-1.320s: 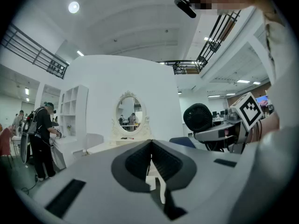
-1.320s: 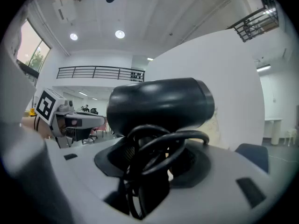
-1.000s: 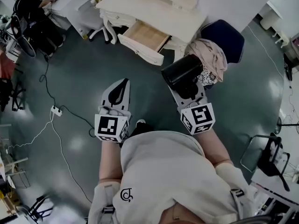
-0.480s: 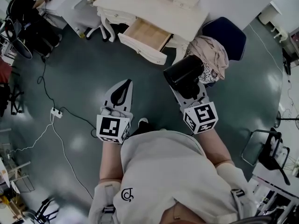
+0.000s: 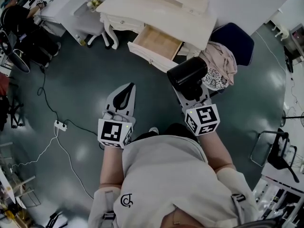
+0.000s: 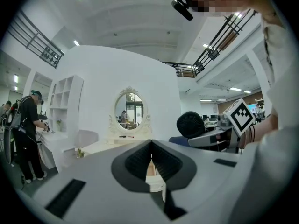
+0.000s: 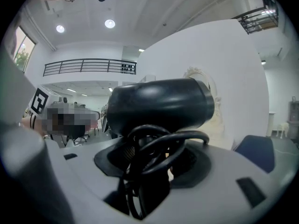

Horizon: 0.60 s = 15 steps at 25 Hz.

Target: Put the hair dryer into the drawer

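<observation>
The black hair dryer [image 5: 187, 74] sits crosswise in my right gripper [image 5: 190, 90], whose jaws are shut on its handle. In the right gripper view the dryer's barrel [image 7: 159, 104] fills the middle, and its coiled black cord [image 7: 156, 148] hangs over the right gripper [image 7: 156, 160]. The white dressing table [image 5: 190, 18] stands ahead with one wooden drawer [image 5: 156, 42] pulled open; the dryer is short of it, lower right. My left gripper [image 5: 129, 87] hovers over the floor, shut and empty. In the left gripper view its pads [image 6: 150, 148] meet, and the mirror [image 6: 130, 110] lies beyond.
A blue chair [image 5: 237, 39] draped with pinkish clothes [image 5: 219, 66] stands right of the drawer. A white stool [image 5: 92, 14] is left of the table. A power strip [image 5: 60, 125] and cables lie on the grey floor at left. A person [image 5: 16, 20] stands far left.
Both grippers have moved toward the dressing table, and the open drawer now lies nearer the dryer. The right gripper's hold on the dryer is unchanged; the left stays shut.
</observation>
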Each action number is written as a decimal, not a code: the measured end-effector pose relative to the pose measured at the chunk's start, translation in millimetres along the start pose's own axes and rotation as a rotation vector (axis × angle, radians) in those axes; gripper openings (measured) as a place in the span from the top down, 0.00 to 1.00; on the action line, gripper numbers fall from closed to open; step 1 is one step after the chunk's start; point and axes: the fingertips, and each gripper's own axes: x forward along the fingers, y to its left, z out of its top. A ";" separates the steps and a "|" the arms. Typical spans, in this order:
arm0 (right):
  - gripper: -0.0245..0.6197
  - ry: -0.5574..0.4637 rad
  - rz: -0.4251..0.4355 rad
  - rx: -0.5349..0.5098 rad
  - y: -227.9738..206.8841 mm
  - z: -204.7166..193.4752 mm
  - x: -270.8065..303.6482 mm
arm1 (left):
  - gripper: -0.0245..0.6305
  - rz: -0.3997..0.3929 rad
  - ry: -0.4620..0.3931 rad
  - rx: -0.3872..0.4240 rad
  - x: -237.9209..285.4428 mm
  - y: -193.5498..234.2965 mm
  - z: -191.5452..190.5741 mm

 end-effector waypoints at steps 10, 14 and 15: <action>0.60 0.036 0.035 -0.012 0.7 -4.5 80.5 | 0.94 -0.005 0.031 0.008 33.3 51.4 -16.2; 0.60 0.049 0.049 0.004 -20.6 -4.6 124.0 | 0.94 0.013 0.049 0.007 69.0 78.5 -21.9; 0.60 0.052 0.050 0.006 -27.7 -3.1 136.1 | 0.94 0.017 0.053 0.002 80.3 86.2 -22.1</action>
